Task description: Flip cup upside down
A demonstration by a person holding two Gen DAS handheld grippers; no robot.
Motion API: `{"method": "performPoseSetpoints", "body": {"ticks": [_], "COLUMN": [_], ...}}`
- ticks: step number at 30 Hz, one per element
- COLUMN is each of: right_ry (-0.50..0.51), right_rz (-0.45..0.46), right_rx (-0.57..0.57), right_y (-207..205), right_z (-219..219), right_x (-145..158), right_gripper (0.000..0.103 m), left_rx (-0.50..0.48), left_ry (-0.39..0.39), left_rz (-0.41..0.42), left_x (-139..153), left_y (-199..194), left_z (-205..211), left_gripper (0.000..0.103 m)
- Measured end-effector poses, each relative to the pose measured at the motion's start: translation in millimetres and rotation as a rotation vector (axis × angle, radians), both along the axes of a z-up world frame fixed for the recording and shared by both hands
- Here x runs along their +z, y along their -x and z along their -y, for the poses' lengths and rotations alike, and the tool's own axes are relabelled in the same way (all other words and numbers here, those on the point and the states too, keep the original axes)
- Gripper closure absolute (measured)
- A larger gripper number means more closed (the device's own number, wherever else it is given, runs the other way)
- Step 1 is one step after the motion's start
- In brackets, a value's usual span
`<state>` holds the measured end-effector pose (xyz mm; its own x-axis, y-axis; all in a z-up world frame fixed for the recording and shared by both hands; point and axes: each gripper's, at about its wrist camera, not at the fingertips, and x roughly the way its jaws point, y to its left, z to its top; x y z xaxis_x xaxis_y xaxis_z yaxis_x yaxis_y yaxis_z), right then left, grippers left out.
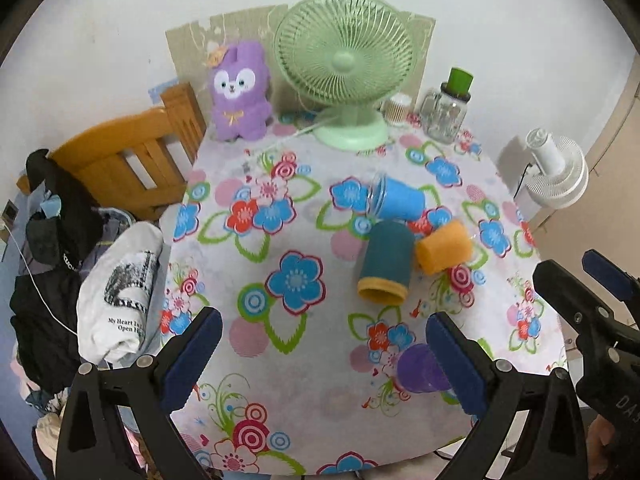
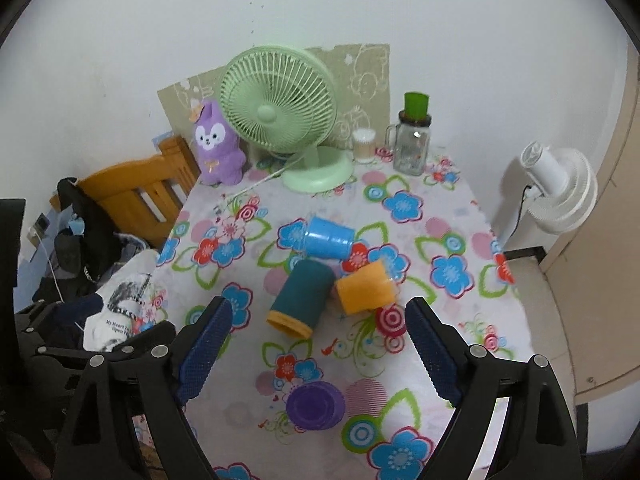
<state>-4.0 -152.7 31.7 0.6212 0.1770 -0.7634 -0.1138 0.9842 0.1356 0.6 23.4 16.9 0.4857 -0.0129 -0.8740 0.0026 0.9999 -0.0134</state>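
Three cups lie on their sides in the middle of the floral tablecloth: a blue cup, a dark teal cup with a yellow rim and an orange cup, all close together. A purple cup stands upside down near the front edge, partly hidden behind my left finger in the left wrist view. My left gripper is open and empty above the front of the table. My right gripper is open and empty above the purple cup.
At the back of the table stand a green desk fan, a purple plush toy, a glass jar with a green lid and a cotton swab box. A wooden chair with clothes is left. A white fan is right.
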Motion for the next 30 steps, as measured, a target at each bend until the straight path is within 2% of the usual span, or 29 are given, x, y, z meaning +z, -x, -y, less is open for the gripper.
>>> {"method": "performPoseSetpoints", "body": {"ticks": [4,11,14,18,30], "right_ry": [0.024,0.049,0.084,0.109,0.088], "right_rz": [0.024,0.056,0.052,0.039,0.029], "right_rx": [-0.009,-0.04,-0.056,-0.072,-0.073], "right_y": [6,19,23,26,28], "right_z": [8,17,17,17,23], "right_x": [16,37,39,35,35], "right_gripper": [0.012,0.012,0.011,0.011,0.011], "left_rx": [0.014,0.01,0.012,0.013,0.0], "left_ry": [0.008,0.002,0.022,0.01,-0.031], "left_rz": [0.004,0.1,0.099,0.093,0.133], "left_x": [19,48,48,43,46], "left_y": [3,20,24,26,33], "left_z": [0,4,5,7,15], "left_gripper": [0.0,0.0,0.0,0.0,0.0]}}
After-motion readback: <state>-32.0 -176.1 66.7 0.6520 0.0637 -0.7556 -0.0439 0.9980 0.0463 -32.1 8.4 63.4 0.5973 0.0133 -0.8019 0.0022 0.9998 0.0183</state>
